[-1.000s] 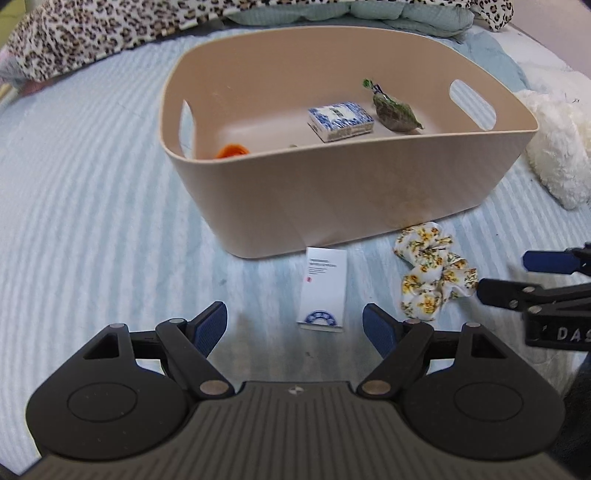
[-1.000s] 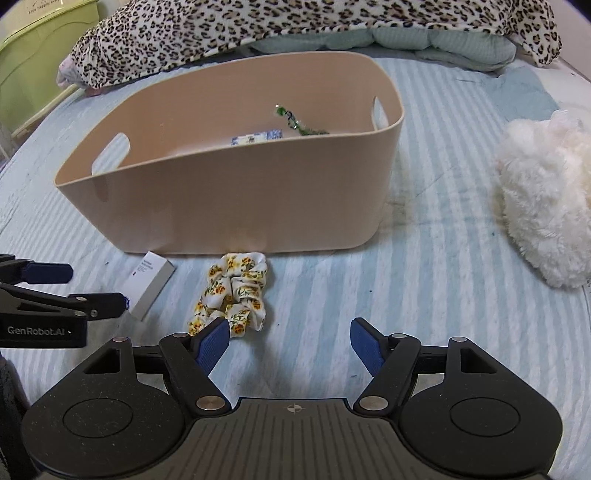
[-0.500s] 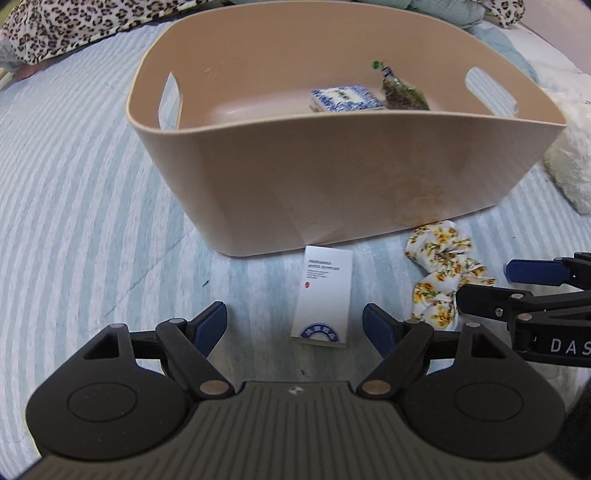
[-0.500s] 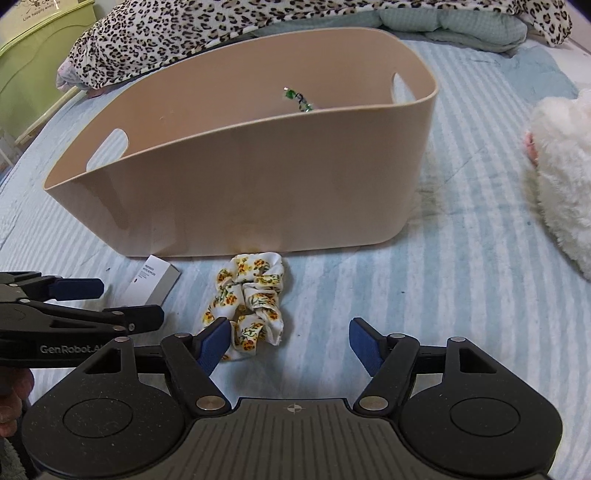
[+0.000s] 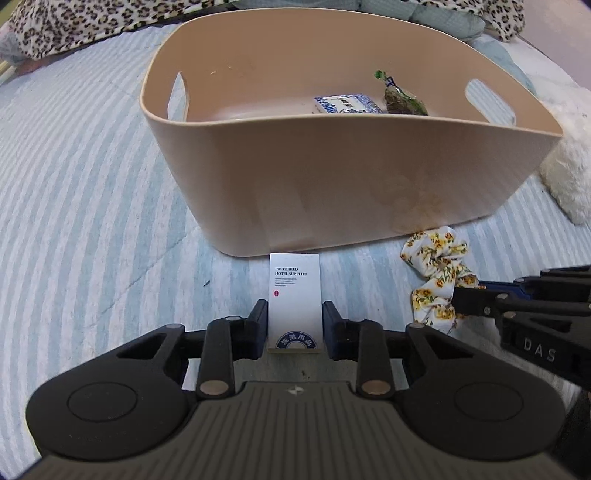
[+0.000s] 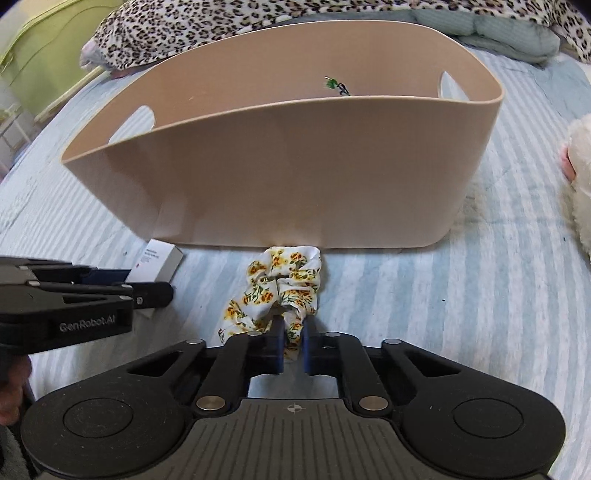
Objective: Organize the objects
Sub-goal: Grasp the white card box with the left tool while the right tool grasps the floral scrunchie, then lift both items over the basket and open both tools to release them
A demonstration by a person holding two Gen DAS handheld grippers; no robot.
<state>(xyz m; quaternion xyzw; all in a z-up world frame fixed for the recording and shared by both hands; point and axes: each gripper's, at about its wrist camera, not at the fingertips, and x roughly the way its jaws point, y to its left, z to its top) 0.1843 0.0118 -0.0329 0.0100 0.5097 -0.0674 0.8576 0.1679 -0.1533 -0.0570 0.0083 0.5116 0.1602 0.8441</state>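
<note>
A beige tub (image 5: 332, 177) stands on the striped bed; it also shows in the right wrist view (image 6: 295, 166). Inside lie a blue-white box (image 5: 347, 104) and a green packet (image 5: 402, 99). My left gripper (image 5: 294, 325) is shut on a white hotel-supplies box (image 5: 294, 295) lying in front of the tub; the box also shows in the right wrist view (image 6: 159, 264). My right gripper (image 6: 293, 347) is shut on a floral scrunchie (image 6: 280, 284) on the bed, which also shows in the left wrist view (image 5: 436, 273).
A white fluffy toy (image 6: 580, 184) lies to the right of the tub. A leopard-print blanket (image 6: 258, 18) runs along the back. A green cabinet (image 6: 44, 48) stands at the far left. The striped bed cover (image 5: 74, 184) stretches to the left.
Both grippers moved forward and down and closed: the left onto the white box, the right onto the scrunchie. Both were open half a second ago.
</note>
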